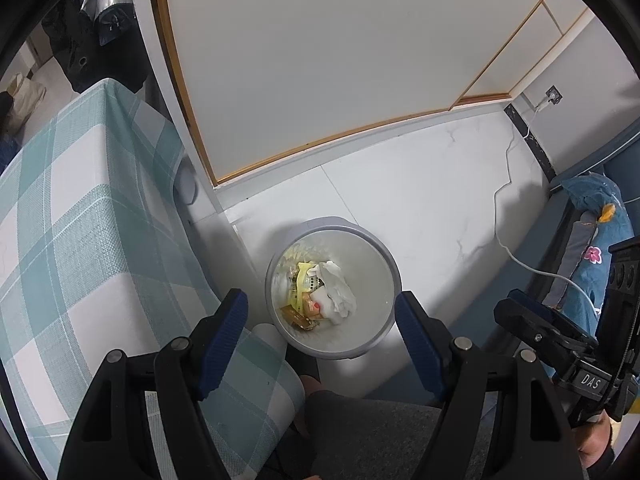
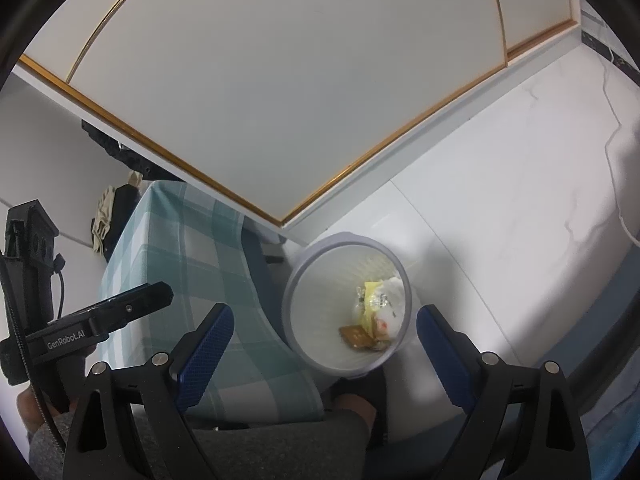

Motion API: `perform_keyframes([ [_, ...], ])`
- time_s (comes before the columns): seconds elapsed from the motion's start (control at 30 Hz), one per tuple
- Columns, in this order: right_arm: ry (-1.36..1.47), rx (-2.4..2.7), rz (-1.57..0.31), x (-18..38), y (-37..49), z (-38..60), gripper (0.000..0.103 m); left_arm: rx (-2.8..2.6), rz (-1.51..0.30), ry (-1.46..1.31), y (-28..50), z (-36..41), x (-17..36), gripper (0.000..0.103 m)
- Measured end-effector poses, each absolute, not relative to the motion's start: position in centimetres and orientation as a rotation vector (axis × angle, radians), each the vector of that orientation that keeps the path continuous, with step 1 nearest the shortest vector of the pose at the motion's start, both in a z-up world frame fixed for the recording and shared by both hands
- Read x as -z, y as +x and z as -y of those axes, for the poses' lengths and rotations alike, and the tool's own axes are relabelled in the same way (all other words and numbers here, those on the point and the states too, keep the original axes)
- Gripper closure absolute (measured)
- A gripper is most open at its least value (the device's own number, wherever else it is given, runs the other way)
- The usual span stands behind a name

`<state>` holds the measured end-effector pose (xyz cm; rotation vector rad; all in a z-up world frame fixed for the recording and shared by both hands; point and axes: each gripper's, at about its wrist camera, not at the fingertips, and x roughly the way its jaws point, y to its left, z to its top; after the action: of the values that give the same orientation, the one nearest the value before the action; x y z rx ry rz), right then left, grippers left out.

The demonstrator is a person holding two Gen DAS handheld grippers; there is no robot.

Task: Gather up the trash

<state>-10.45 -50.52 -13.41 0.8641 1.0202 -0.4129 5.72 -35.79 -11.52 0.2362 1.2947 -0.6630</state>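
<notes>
A round pale grey waste bin [image 1: 384, 256] stands on the white floor, seen from above in both wrist views [image 2: 304, 272]. At its bottom lie crumpled white tissue [image 1: 336, 288], yellow wrappers [image 1: 298, 280] and a brown snack packet [image 2: 354, 336]. My left gripper [image 1: 322, 312] hovers high over the bin, open, with nothing between its blue pads [image 1: 226, 332]. My right gripper [image 2: 324, 328] also hangs above the bin, open and empty; its body shows at the right edge of the left wrist view [image 1: 560, 332].
A table with a teal and white checked cloth [image 1: 72, 216] stands left of the bin. A white cabinet with gold trim [image 1: 320, 60] rises behind it. A white cable [image 1: 508, 216] runs across the floor to a wall socket. Blue flowered bedding [image 1: 600, 220] lies at the right. A person's grey-trousered leg [image 2: 280, 448] is below.
</notes>
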Motion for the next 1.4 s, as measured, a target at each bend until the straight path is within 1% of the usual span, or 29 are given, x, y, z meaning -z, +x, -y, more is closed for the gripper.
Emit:
perform_keyframes([
  [1.4, 0.866, 0.414, -1.016, 13.21, -10.68, 50.55, 0.009, 0.653, -1.3, 0.245, 5.51, 35.84, 11.31, 0.03],
])
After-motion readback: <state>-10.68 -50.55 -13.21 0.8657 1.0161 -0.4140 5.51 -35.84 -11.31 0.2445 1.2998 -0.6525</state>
